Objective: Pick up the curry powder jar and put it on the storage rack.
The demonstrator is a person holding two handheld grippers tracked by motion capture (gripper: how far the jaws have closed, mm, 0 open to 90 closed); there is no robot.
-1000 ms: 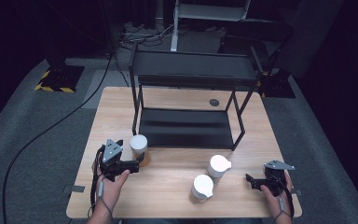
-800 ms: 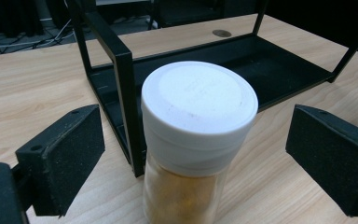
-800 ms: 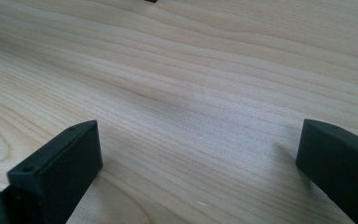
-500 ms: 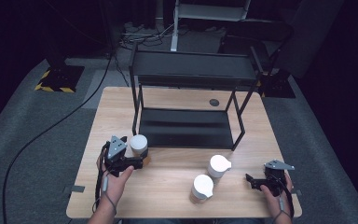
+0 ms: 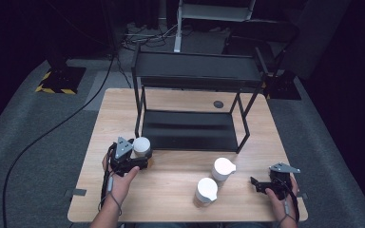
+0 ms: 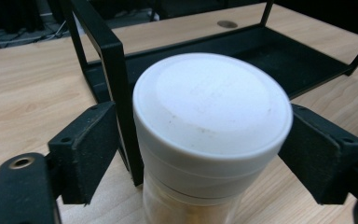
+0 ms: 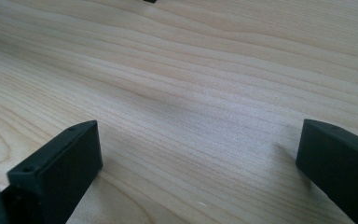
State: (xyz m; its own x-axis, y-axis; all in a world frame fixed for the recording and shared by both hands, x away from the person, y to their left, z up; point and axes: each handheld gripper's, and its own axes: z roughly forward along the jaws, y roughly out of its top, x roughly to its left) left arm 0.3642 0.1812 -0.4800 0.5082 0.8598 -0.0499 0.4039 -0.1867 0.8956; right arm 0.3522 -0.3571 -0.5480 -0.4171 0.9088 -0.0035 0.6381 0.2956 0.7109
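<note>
A jar with a white lid [image 5: 141, 145] [image 6: 212, 109] stands on the table by the front left leg of the black rack [image 5: 196, 71]. My left gripper [image 5: 140, 158] [image 6: 200, 154] is open, one jaw on each side of the jar just below its lid; a gap shows at the left jaw, and the right jaw is close to or touching it. My right gripper [image 5: 257, 183] [image 7: 198, 154] stands open low over bare wood at the front right, with nothing between its jaws.
Two more white-lidded jars [image 5: 223, 168] [image 5: 206, 190] stand at the front middle of the wooden table [image 5: 171, 204]. The rack's lower shelf [image 5: 185, 130] [image 6: 279, 51] sits behind them. A small dark disc [image 5: 218, 104] lies behind the rack.
My left gripper has moved right and forward, so its jaws now straddle the jar. The right gripper and the other jars have not moved.
</note>
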